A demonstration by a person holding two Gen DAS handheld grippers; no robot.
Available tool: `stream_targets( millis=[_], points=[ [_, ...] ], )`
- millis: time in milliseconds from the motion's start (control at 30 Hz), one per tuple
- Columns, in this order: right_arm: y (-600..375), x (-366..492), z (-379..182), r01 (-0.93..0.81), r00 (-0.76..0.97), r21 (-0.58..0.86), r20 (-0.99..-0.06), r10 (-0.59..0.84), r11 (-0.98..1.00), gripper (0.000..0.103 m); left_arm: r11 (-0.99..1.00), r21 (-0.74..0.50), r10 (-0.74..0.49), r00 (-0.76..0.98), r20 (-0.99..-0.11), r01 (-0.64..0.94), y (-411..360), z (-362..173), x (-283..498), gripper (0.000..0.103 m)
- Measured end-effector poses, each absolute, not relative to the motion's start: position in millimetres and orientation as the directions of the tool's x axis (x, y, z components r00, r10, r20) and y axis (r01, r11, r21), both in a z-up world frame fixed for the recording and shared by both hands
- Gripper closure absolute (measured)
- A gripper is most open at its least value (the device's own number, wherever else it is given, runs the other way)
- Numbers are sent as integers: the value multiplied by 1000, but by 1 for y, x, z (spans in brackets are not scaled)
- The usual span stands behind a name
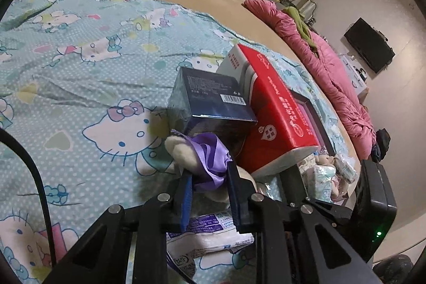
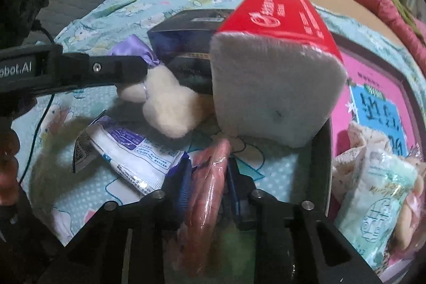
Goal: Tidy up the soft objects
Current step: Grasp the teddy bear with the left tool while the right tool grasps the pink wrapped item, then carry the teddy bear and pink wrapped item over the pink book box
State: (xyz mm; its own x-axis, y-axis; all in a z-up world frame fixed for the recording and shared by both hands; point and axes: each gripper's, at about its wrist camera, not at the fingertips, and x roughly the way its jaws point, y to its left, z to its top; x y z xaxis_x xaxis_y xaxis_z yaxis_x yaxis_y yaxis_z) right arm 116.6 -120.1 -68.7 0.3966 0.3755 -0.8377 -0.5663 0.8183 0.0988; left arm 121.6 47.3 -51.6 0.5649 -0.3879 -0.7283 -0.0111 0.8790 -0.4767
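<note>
My left gripper (image 1: 209, 175) is shut on a cream plush toy in a purple satin dress (image 1: 205, 159), held just above the cartoon-print sheet (image 1: 80, 76). In the right wrist view the same plush toy (image 2: 165, 103) hangs from the left gripper (image 2: 133, 73) at centre left. My right gripper (image 2: 209, 169) is shut on a pink pack wrapped in clear plastic (image 2: 207, 188). A red tissue pack (image 1: 277, 113) leans against a dark blue box (image 1: 213, 100). A white and purple wipes pack (image 2: 127, 151) lies on the sheet below the toy.
A black-rimmed box with a pink inside (image 2: 372, 87) stands at the right, holding soft toys and a pale green tissue pack (image 2: 380, 204). A pink quilt (image 1: 332, 71) lies along the bed's far edge. A black cable (image 1: 34, 172) crosses the left of the sheet.
</note>
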Motion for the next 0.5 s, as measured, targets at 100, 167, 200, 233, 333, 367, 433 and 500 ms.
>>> stream_targets(
  millis=[100, 167, 200, 233, 333, 367, 433, 500],
  points=[
    [-125, 108, -51, -575, 453, 78, -798, 397, 814, 81, 879, -477, -382, 586, -715, -9, 49, -40, 115, 79],
    [-130, 105, -39, -573, 478, 95, -768, 426, 814, 81, 882, -472, -374, 605, -703, -3, 49, -28, 110, 79],
    [-134, 104, -32, -570, 486, 112, -753, 444, 814, 81, 882, -472, -374, 613, -696, 1, 49, -23, 107, 79],
    [-137, 103, -26, -569, 493, 126, -738, 460, 812, 82, 881, -473, -374, 622, -688, 7, 48, -17, 104, 79],
    [-149, 97, -8, -559, 519, 154, -701, 490, 814, 82, 881, -473, -379, 642, -666, 30, 42, 1, 97, 79],
    [-150, 97, -3, -556, 529, 159, -690, 495, 816, 82, 881, -471, -380, 648, -660, 36, 40, 6, 96, 79],
    [-153, 97, 4, -548, 540, 170, -675, 502, 819, 82, 885, -462, -380, 661, -647, 57, 33, 19, 92, 79],
    [-161, 95, 13, -538, 554, 186, -658, 511, 823, 82, 888, -455, -379, 670, -639, 69, 29, 28, 90, 79]
  ],
)
